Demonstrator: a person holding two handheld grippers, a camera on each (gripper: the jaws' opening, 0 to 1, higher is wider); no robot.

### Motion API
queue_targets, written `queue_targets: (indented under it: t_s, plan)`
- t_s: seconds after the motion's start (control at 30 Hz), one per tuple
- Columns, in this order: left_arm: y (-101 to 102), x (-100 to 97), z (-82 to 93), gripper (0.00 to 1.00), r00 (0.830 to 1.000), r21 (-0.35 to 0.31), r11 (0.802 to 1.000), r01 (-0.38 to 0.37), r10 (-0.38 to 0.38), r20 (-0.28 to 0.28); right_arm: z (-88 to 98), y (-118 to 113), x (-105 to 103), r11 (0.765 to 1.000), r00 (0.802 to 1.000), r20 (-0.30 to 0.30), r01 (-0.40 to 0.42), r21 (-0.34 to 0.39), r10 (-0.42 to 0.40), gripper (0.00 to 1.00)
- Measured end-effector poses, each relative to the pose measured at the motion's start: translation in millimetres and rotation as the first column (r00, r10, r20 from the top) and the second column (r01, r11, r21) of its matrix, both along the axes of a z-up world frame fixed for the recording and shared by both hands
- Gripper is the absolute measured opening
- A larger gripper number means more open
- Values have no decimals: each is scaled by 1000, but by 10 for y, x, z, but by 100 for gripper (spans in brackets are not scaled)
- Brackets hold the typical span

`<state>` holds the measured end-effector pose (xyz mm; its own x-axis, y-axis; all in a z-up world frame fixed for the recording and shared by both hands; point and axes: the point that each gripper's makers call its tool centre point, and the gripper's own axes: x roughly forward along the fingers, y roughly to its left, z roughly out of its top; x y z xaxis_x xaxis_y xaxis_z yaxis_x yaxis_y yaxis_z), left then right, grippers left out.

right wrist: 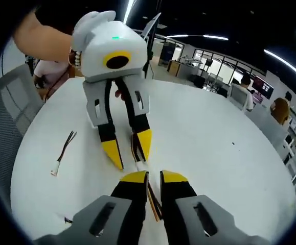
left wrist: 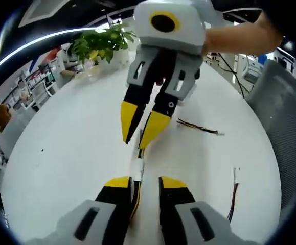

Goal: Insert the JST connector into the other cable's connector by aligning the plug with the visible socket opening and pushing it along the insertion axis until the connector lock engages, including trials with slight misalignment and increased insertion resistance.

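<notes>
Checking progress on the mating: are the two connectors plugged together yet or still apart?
Cannot tell. The white connector sits between the left gripper and right gripper, but its joint is too small to read.

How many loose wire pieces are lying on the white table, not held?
2 loose cables: one lies beyond the right gripper, one near the table edge. Others may be hidden.

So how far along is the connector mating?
Picked up: left gripper and right gripper each hold a cable end. In hand: the white connector sits between the facing tips. Whether it's seated can't be told; lock engagement remains. Spare cables lie untouched on the table.
</notes>
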<state>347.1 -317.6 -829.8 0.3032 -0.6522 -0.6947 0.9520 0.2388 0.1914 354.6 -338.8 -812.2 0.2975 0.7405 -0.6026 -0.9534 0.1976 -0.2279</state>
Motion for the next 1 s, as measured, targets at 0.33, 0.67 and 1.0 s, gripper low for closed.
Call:
queue_targets:
  t_s: [0.33, 0.67, 1.0]
  plan:
    - [259, -585, 201, 20, 995, -135, 987, -91, 83, -64, -136, -301, -731, 956, 967, -89, -252, -153, 240, 8]
    - [296, -1098, -39, 19, 992, -119, 990, -81, 69, -103, -350, -577, -1210, 809, 881, -197, -473, -350, 430, 9]
    - [-11, -1180, -127, 11, 989, -183, 983, -31, 3, -149, -448, -640, -1167, 747, 847, -200, -530, -402, 493, 10]
